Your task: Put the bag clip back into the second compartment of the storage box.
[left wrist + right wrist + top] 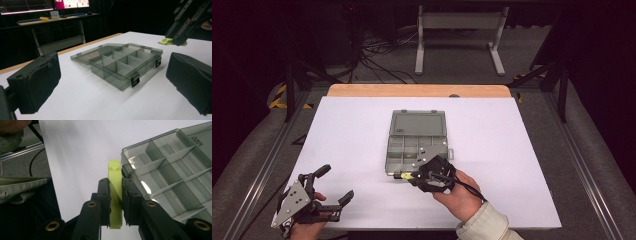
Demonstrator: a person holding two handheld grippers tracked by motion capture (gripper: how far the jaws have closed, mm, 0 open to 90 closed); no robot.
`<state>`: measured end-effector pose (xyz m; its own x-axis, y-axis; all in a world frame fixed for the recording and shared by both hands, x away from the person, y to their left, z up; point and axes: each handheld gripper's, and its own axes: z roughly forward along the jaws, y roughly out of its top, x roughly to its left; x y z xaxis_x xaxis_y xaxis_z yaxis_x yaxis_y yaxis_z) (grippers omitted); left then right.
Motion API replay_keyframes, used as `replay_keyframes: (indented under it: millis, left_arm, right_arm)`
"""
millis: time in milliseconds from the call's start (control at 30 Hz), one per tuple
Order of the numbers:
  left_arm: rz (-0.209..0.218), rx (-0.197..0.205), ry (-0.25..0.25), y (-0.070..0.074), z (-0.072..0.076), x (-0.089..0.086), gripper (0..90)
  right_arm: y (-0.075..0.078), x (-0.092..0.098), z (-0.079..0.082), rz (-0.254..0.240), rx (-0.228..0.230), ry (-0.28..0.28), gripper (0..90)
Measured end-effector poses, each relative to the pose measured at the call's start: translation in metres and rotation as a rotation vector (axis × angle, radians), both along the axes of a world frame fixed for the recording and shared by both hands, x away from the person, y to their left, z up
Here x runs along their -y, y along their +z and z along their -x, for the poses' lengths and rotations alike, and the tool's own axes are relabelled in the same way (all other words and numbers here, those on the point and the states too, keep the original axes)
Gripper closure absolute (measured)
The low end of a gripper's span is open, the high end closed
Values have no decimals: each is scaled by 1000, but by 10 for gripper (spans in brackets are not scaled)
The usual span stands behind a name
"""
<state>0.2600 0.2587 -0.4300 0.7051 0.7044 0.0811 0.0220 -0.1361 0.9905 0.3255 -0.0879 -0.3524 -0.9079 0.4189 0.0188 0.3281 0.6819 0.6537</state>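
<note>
While lid-open and bare in every visible compartment, grey organizer box [417, 142]; right tongs [410, 176] pinching yellow-green clip [115, 192], left tongs [337, 182] spread.

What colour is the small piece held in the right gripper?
Yellow-green piece; the right gripper view shows it best.

The left hand [304, 227] comes in at the bottom left corner of the high view, holding the black left gripper [334, 184] low over the white desk [512, 150]; its two padded fingers [35, 82] stand wide apart. The right hand [459, 192], in a pale sleeve [484, 225], reaches forward and leftward with the black right gripper [412, 176], whose fingers [103, 202] are pinched together on a flat yellow-green plastic piece [115, 195].
</note>
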Motion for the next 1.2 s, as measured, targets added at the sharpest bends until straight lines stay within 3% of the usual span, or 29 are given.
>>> replay_keyframes:
  millis: [567, 967, 1200]
  left_arm:
    - [-2, -6, -7, 0, 0, 0, 2]
    - [-3, -1, -10, 0, -1, 0, 3]
    - [1, -6, -8, 0, -1, 0, 3]
  right_arm:
    - [14, 2, -36, -53, 12, -92, 778]
    - [9, -2, -75, -83, -6, -169, 778]
    - [6, -5, -87, -96, -9, -198, 778]
